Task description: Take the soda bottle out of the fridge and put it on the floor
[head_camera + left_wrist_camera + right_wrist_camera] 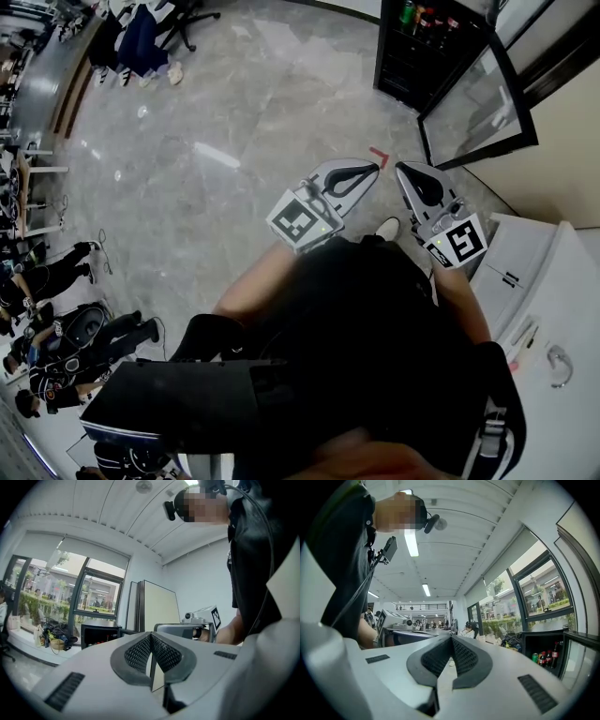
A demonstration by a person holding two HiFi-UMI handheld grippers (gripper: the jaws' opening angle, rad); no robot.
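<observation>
A black mini fridge [427, 52] stands on the floor at the upper right, its glass door [480, 105] swung open. Bottles and cans [424, 19] sit on its top shelf; in the right gripper view they show as cans beside a dark soda bottle [554, 654]. My left gripper [372, 170] and right gripper [406, 171] hover side by side above the floor, well short of the fridge. Each has its jaws closed tip to tip with nothing between them, as seen at the left gripper [151, 635] and the right gripper [451, 638].
A red tape mark [378, 153] lies on the grey floor just beyond the grippers. A white cabinet [534, 281] stands close at the right. Several people [37, 281] sit at the far left, and chairs [141, 37] stand at the upper left. My shoe [387, 228] is below the grippers.
</observation>
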